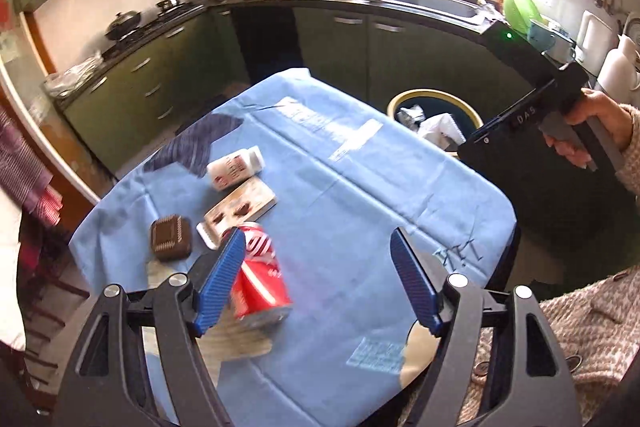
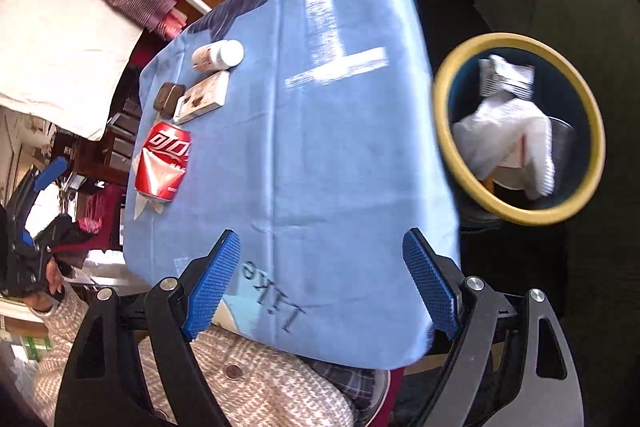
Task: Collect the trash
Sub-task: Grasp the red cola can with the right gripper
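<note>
One red can [image 2: 163,161]. One white bottle [image 2: 218,55]. One flat box [image 2: 204,101]. One small brown square thing [image 2: 169,99]. One blue cloth [image 2: 320,155] under all four. One round bin [image 2: 440,131] with a yellow rim. Two white crumpled bits in the bin: one big [image 2: 506,135], one small with stripes [image 2: 506,77].

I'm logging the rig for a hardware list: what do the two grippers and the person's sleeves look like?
Both the left gripper and the right gripper have black linkage arms with silver pivot bolts and blue textured fingers. The right unit's black body reads "DAS". Sleeves are pinkish-beige knit.
</note>
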{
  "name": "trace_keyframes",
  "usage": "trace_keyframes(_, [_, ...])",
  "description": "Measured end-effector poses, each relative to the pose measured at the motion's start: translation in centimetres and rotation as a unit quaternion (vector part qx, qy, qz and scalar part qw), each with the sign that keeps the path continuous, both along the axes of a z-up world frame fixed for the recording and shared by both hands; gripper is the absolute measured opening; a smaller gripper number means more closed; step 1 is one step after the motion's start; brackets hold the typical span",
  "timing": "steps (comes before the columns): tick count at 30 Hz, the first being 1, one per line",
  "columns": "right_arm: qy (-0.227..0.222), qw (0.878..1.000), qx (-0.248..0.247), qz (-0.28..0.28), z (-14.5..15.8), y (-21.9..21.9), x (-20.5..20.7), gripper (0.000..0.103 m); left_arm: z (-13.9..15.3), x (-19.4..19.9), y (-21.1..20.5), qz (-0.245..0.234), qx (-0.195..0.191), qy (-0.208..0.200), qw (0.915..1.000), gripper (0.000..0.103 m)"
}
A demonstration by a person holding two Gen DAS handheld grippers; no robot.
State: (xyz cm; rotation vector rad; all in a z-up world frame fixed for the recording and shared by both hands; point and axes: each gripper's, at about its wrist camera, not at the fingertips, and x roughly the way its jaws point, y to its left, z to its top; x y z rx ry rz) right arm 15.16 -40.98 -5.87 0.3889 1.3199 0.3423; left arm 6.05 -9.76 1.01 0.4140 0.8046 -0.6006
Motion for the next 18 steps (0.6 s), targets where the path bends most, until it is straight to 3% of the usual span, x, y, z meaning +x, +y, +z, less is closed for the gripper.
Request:
trace_keyframes(8, [0.044,0.997,0.037,0.044,0.7,15.2,5.0,0.083,-0.6,-3.2,10.2,0.082,-0.029,-0.03,0.9957,0.077])
trace_keyframes(14, [0.086,0.994,0.03,0.062,-1.4,22.8,8.0,0.083,-1.6,-3.9,12.7,0.095,-0.013,-0.042,0.9945,0.077])
trace_keyframes(18, [0.095,0.994,-0.012,0.06,-2.1,26.1,9.6,0.083,-2.1,-3.9,13.8,0.096,-0.021,-0.044,0.9942,0.077])
